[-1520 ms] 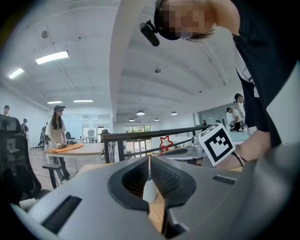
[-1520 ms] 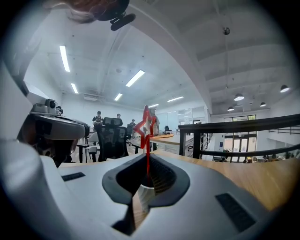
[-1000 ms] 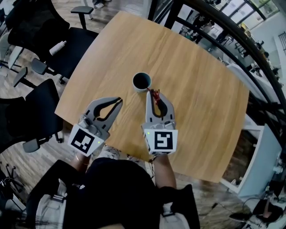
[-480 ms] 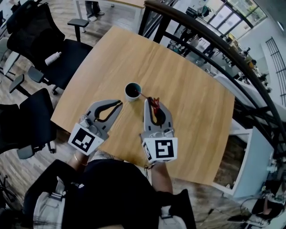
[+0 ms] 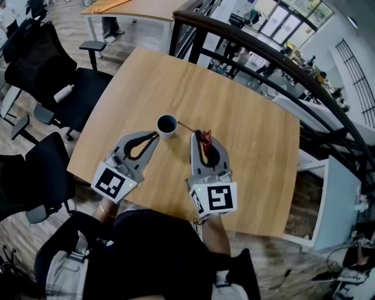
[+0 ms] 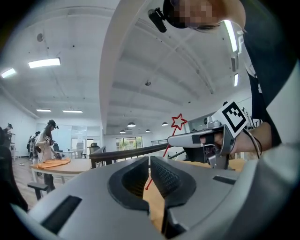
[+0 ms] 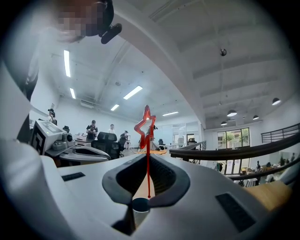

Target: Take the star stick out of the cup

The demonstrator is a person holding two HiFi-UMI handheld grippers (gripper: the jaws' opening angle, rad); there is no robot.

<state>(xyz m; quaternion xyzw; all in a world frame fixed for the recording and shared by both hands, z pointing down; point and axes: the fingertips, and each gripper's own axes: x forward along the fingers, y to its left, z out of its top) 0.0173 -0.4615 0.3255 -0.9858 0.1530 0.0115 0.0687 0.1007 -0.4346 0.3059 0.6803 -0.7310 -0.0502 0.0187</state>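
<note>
A dark cup [image 5: 166, 125] stands upright on the wooden table [image 5: 246, 135]. My right gripper [image 5: 201, 137] is just right of it, shut on the red star stick [image 5: 203, 140]. The stick's thin end points toward the cup's rim and is outside the cup. In the right gripper view the stick [image 7: 148, 159] stands upright between the jaws of the right gripper [image 7: 148, 158], star on top, with the cup [image 7: 140, 206] below. My left gripper [image 5: 154, 136] is close to the cup's near-left side, shut and empty. The left gripper view shows the star [image 6: 178, 121] above the right gripper [image 6: 197, 139].
Black office chairs [image 5: 70, 88] stand left of the table. A dark railing [image 5: 263, 55] runs behind it and along the right side. Another table [image 5: 129, 9] with a person is at the far back. The table's near edge is right below both grippers.
The head view has shifted, so the table sits lower in frame. The right gripper with the stick has drawn a little away from the cup to its right. The left gripper stays beside the cup.
</note>
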